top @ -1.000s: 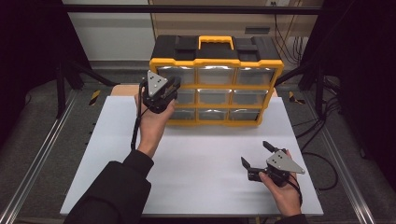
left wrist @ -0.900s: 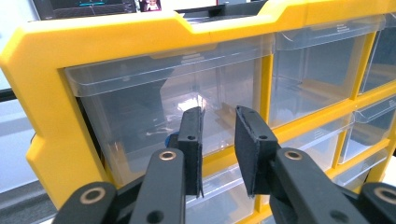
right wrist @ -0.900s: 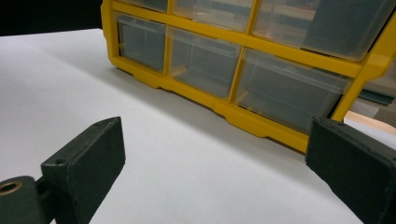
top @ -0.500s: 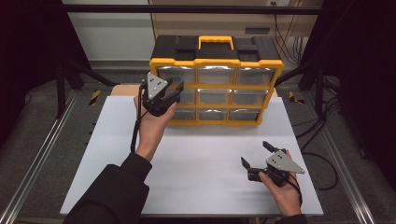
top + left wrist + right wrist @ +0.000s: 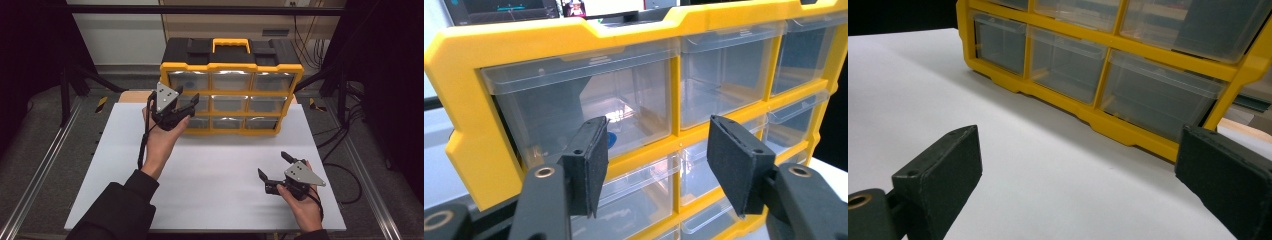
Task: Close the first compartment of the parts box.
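Note:
A yellow-framed organizer (image 5: 231, 90) with a black lid and three rows of clear drawers stands at the back of the white board. My left gripper (image 5: 186, 97) is held up, open, just in front of its left column. In the left gripper view the gripper (image 5: 656, 160) has its jaws spread before the top-left drawer (image 5: 584, 105), apart from it; a small blue item (image 5: 610, 138) shows inside. My right gripper (image 5: 273, 165) is open and low over the board at the front right, well short of the organizer (image 5: 1098, 65). Its jaws hold nothing (image 5: 1073, 175).
The white board (image 5: 215, 170) lies on a dark, metal-railed table. A yellow handle (image 5: 231, 44) sits on the organizer's lid. Cables (image 5: 345, 125) hang at the right. Bare board lies between the two hands.
My left gripper has dropped slightly in front of the left drawers, still open. The right gripper has stayed where it was.

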`<state>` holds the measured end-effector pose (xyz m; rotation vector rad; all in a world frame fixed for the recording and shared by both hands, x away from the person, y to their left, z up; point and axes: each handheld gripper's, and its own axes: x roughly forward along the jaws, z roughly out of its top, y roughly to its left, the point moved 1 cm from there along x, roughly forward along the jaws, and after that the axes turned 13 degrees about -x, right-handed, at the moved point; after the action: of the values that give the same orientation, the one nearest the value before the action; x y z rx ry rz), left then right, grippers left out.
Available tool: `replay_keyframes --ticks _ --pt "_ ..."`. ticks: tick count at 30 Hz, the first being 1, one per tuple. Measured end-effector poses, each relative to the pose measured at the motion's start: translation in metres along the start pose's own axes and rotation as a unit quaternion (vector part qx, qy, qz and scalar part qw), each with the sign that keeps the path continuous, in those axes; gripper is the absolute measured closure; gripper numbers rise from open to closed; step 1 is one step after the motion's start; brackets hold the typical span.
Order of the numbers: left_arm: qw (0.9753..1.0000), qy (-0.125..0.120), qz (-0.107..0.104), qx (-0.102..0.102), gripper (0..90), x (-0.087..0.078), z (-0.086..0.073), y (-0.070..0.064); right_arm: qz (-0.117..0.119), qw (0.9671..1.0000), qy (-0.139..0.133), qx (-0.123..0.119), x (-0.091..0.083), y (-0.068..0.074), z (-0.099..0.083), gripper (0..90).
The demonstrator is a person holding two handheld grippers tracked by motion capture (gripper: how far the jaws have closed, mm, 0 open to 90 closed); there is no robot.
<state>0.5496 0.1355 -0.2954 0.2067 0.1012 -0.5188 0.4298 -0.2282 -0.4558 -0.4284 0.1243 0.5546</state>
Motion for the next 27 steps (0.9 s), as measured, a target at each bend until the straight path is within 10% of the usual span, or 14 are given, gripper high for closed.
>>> replay_keyframes --ticks 27 --pt "0.9994 0.009 -0.032 0.005 5.9 -0.0087 -0.0047 -0.0096 0.001 1.0000 0.002 -0.001 0.0004 0.0000 -0.0005 5.0"
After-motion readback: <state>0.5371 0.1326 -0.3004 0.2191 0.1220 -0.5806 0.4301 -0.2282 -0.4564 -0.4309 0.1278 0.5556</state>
